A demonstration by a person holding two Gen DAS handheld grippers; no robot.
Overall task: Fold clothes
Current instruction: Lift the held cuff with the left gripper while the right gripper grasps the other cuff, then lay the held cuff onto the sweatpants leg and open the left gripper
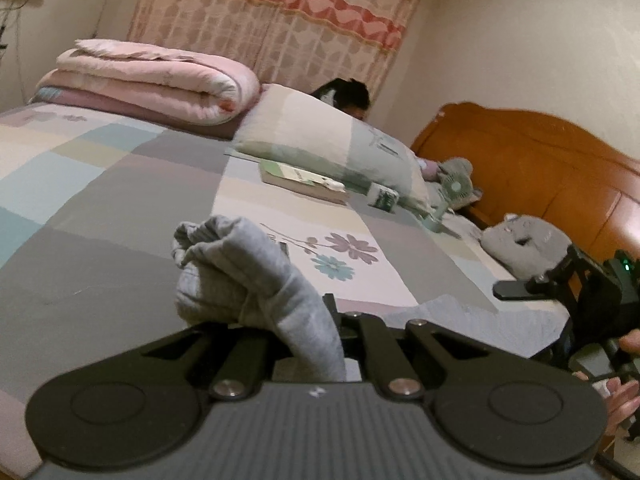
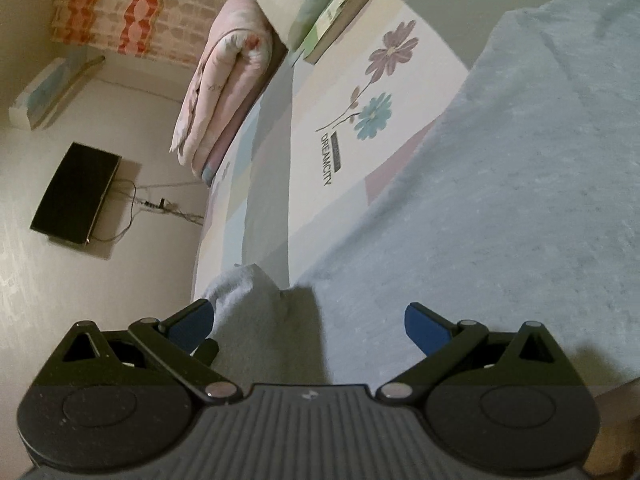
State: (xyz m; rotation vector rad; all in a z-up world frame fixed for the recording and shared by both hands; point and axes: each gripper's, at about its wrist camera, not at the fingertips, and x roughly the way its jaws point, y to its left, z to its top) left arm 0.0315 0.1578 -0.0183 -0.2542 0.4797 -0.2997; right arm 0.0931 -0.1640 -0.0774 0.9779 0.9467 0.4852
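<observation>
A grey garment (image 1: 256, 276) rises in a bunched fold from between the fingers of my left gripper (image 1: 316, 320), which is shut on it. Most of the fingertips are hidden by the cloth. In the right wrist view the same grey garment (image 2: 500, 184) lies spread over the patchwork bed sheet (image 2: 320, 100). My right gripper (image 2: 308, 320) hovers over its near edge, open, with its blue pads (image 2: 424, 326) wide apart and nothing between them. A raised lump of the grey cloth sits by the left pad. The right gripper (image 1: 520, 290) also shows at the right edge of the left wrist view, held by a hand (image 1: 624, 400).
A folded pink quilt (image 1: 152, 88) and a pillow (image 1: 320, 136) lie at the far side of the bed. Beside them are a book (image 1: 304, 180), a small bottle (image 1: 382, 198) and a green fan (image 1: 456, 188). A wooden headboard (image 1: 540, 152) stands on the right, with a grey plush (image 1: 524, 244) in front of it. A person's head (image 1: 348, 94) shows behind the pillow.
</observation>
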